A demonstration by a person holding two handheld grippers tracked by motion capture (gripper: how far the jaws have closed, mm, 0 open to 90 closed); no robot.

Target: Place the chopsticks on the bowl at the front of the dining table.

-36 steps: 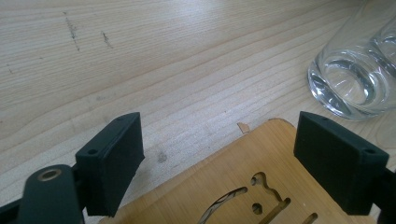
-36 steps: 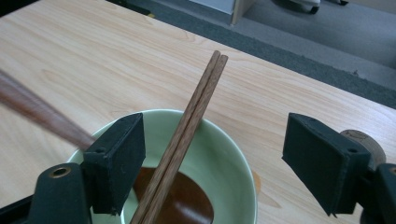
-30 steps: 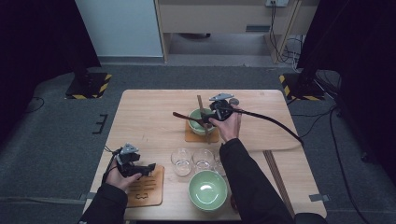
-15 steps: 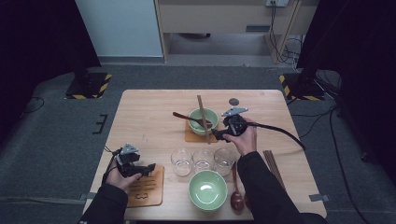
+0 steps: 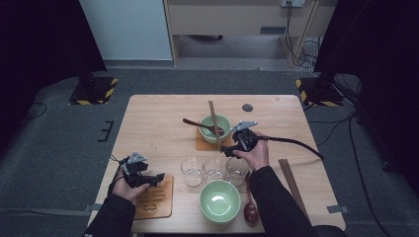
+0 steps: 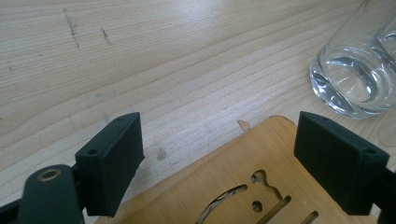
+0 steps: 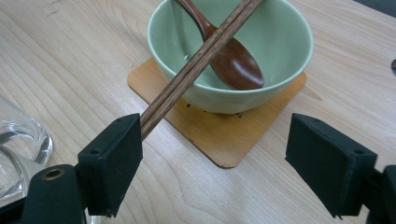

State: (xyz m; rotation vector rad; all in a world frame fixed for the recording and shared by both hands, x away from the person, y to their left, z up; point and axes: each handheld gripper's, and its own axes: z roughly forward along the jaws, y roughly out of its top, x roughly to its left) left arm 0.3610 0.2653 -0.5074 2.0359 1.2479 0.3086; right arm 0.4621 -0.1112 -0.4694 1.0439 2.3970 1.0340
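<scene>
Right claw gapes released beside the chopsticks lying across the bowl: light, stiff, slick; pinch both together mid-length.

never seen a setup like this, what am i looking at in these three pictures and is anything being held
A person sits at a wooden table with a hand-held clamp tool in each hand. One picture looks down from above; the other two come from small cameras riding on the tools.

The left gripper hovers open over a cut-out wooden coaster. The right gripper is open too, holding nothing, facing a green bowl on a coaster, with a wooden spoon inside and chopsticks across the rim.

Nearer the person: three glasses and a second bowl.
</scene>
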